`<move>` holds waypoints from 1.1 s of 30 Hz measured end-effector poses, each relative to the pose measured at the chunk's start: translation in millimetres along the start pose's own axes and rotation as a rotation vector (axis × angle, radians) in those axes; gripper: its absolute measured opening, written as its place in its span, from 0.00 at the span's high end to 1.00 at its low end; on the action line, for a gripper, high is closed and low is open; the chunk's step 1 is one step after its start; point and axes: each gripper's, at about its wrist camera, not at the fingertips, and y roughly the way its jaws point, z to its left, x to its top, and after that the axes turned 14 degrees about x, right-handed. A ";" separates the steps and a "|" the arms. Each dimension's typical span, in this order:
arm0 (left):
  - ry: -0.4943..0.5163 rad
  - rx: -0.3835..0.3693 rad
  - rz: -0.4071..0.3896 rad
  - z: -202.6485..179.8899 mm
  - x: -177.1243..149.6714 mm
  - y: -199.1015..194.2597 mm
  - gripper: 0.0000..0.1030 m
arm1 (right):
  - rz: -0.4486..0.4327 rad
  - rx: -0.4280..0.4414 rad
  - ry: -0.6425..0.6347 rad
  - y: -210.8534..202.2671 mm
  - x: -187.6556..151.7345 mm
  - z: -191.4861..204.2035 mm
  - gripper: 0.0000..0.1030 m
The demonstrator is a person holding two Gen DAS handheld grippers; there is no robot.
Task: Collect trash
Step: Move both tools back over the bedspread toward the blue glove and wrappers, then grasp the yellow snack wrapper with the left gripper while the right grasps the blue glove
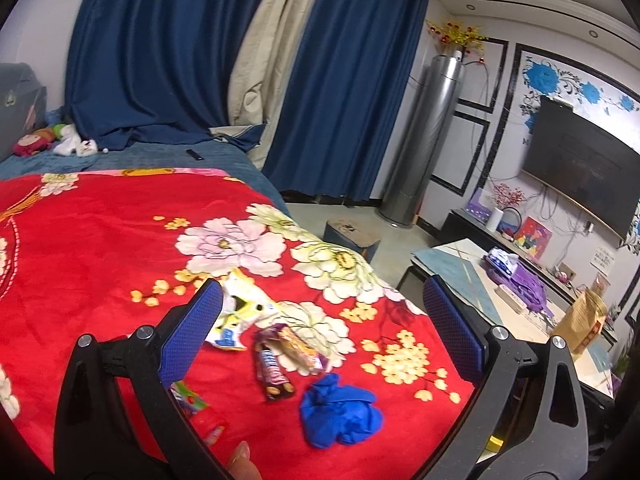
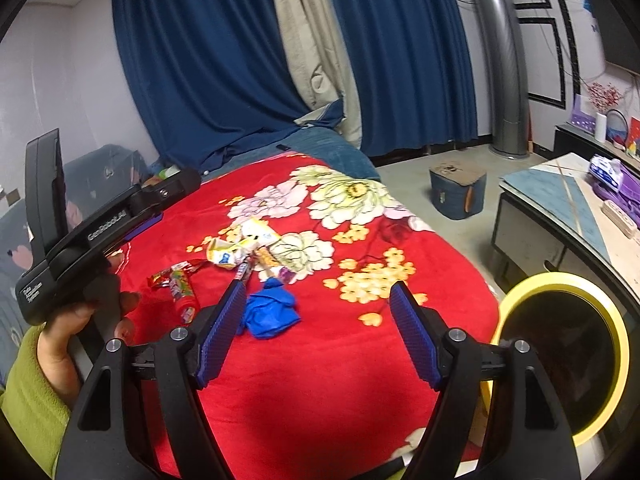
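Trash lies on a red flowered blanket: a crumpled blue glove, a dark candy bar wrapper, a torn yellow-white packet and a red candy wrapper. My left gripper hovers open over the wrappers, holding nothing. Above the blanket, just right of the glove, my right gripper stands open and empty. The left gripper's body, held in a hand with a green sleeve, shows at the left of the right wrist view.
A yellow-rimmed bin stands at the bed's right side. Beyond are a low table with purple items, a small blue stool, a grey tower unit, a wall TV and blue curtains.
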 end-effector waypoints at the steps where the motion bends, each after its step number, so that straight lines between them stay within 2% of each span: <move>1: -0.003 0.006 0.000 2.8 0.5 0.6 0.11 | 0.004 0.005 -0.004 2.9 0.9 2.0 0.30; 5: -0.005 0.029 0.013 12.7 1.7 5.4 0.11 | 0.031 0.027 -0.020 17.6 1.2 9.5 0.30; 13: 0.004 0.072 0.091 37.5 -0.3 29.5 0.11 | 0.094 0.056 -0.042 51.8 -2.5 18.7 0.30; 19: -0.004 0.069 0.130 49.6 -4.9 42.8 0.12 | 0.163 0.065 -0.033 82.4 -7.4 14.4 0.30; 23: 0.012 0.072 0.176 52.2 -11.0 54.4 0.26 | 0.199 0.079 -0.031 100.1 -11.2 14.2 0.30; 28: 0.028 0.068 0.226 51.5 -18.1 67.2 0.35 | 0.235 0.087 0.003 118.9 -15.4 7.7 0.31; 33: 0.026 0.074 0.255 54.9 -18.6 78.8 0.44 | 0.254 0.091 0.035 127.6 -21.1 2.1 0.38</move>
